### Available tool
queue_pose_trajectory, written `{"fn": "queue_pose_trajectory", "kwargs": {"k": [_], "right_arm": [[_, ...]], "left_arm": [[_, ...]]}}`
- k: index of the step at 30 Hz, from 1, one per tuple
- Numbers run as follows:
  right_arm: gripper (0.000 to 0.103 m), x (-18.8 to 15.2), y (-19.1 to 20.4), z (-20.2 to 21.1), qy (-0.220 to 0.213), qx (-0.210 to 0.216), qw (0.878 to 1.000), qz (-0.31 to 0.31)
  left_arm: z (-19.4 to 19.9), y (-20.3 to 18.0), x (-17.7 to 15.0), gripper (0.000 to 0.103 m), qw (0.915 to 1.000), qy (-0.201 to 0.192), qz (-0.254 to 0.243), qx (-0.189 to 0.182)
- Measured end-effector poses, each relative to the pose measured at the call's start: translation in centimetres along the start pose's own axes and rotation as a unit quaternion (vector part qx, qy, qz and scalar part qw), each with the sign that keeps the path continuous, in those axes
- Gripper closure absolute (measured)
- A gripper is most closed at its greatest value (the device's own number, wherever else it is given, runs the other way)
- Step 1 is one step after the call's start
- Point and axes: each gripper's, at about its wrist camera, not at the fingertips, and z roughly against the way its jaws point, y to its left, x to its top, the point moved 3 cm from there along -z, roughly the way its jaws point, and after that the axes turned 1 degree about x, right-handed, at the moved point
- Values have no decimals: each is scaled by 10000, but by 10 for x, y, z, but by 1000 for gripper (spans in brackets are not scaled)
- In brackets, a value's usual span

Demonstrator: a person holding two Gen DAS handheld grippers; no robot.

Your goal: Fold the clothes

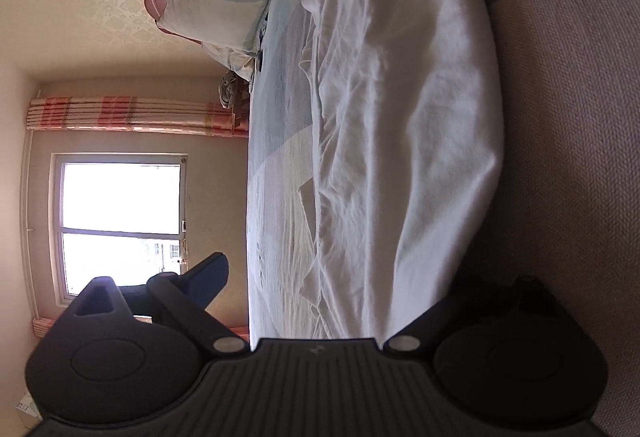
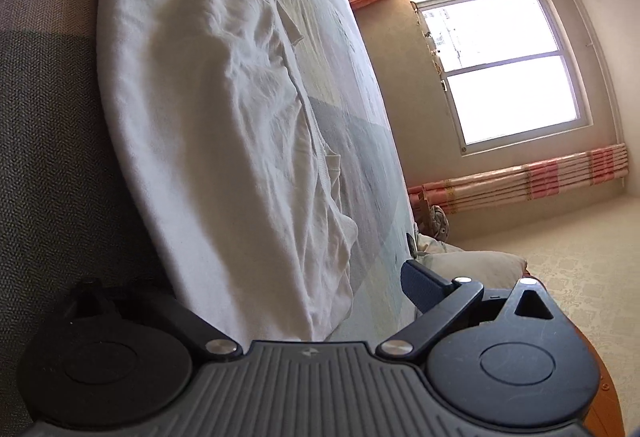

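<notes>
Jaws standing apart on left gripper (image 1: 360, 277) and right gripper (image 2: 256, 277), pinching nothing. Straddling near edge of white garment (image 1: 400, 117), lying on bed (image 1: 276, 157), long axis running up frame; each gripper equally near.

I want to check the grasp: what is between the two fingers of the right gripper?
The near edge of the white garment lies between the right gripper's open fingers, in the right wrist view.
</notes>
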Motion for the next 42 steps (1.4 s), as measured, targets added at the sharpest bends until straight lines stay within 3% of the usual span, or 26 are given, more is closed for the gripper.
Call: {"fn": "queue_pose_trajectory", "kwargs": {"k": [1, 3, 5, 8, 10, 12, 14, 17, 21, 24, 26, 28, 33, 34, 35, 37, 38, 39, 42], "right_arm": [[17, 1, 4, 3, -43, 45, 9999, 112], [34, 2, 14, 7, -102, 155, 9994, 280], [51, 3, 21, 9, -108, 204, 9991, 370], [53, 4, 21, 9, -89, 222, 9990, 372], [51, 4, 19, 9, -102, 242, 9988, 414], [41, 5, 18, 10, -130, 174, 9979, 610], [24, 5, 16, 8, -105, 83, 9970, 757], [23, 3, 13, 6, -76, -46, 9955, 940], [24, 1, 11, 4, -8, -12, 9977, 684], [35, 10, 17, 3, -74, -24, 9976, 695], [50, 19, 28, 5, -190, -80, 9958, 890], [57, 16, 34, 7, -195, -41, 9952, 954], [57, -1, 26, -1, -13, 20, 9966, 829], [62, 0, 28, -2, -4, 31, 9959, 900], [76, 2, 33, -4, 34, 67, 9942, 1069], [92, -1, 48, -3, 92, 23, 9920, 1258], [92, -2, 52, -2, 99, -12, 9921, 1251], [92, -3, 49, -2, 82, 19, 9936, 1125], [92, -4, 42, -2, 50, 119, 9955, 935]], "left_arm": [[1, -2, 0, 28, 10000, 12, 52, -84], [5, -8, -3, 50, 9995, 48, 205, -238], [7, -13, -3, 64, 9991, 68, 274, -309], [10, -20, -4, 81, 9990, 95, 209, -381], [10, -21, -3, 82, 9991, 107, 115, -403], [10, -19, -3, 76, 9990, 165, 98, -396], [12, -18, -5, 72, 9991, 202, 93, -365], [17, -20, -12, 72, 9991, 237, 125, -329], [11, -17, -9, 75, 9982, 322, 327, -380], [8, -17, 3, 80, 9983, 326, 314, -372], [8, -15, 3, 79, 9981, 323, 348, -391], [11, -14, -5, 77, 9978, 306, 431, -406], [14, -20, -9, 82, 9983, 452, 288, -226], [14, -22, -7, 83, 9984, 485, 237, -188], [13, -24, -6, 84, 9983, 512, 235, -147], [12, -25, -5, 90, 9978, 549, 352, -112], [11, -25, -5, 99, 9973, 556, 451, -172], [11, -26, -6, 103, 9966, 563, 550, -231], [12, -21, -8, 102, 9959, 526, 642, -356]]}}
